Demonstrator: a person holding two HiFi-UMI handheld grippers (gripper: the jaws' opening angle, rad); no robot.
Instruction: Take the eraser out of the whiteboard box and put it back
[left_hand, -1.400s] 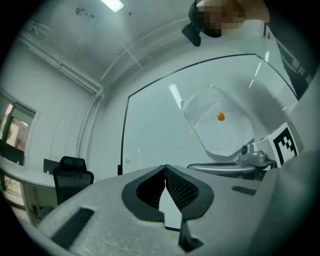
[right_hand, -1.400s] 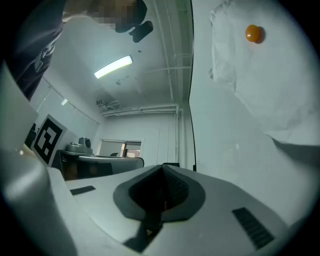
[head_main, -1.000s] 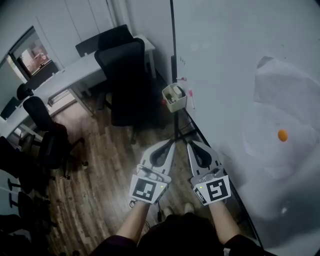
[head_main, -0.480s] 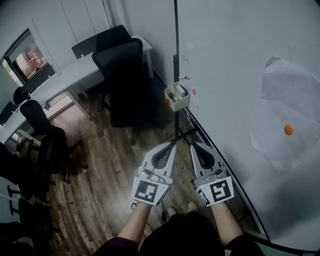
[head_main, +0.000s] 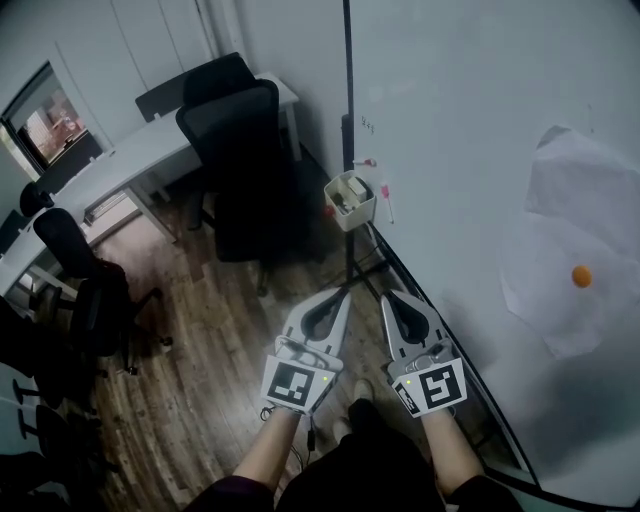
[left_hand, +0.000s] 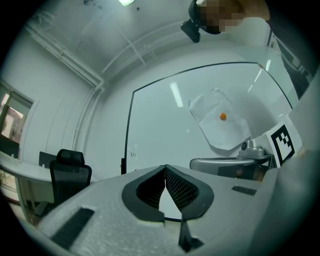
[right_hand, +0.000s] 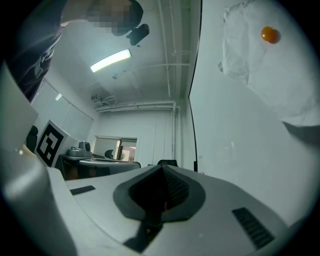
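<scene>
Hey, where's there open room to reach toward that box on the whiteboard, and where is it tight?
Open: the stretch over wood floor between the left hand-held gripper, the right hand-held gripper and the whiteboard box, bordered right by the whiteboard, itself bare between box and paper sheet. Tight: left of the box, where the black office chair stands close.

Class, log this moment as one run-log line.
left claw: shut, empty | right claw: shut, empty | whiteboard box: ahead, not reached
</scene>
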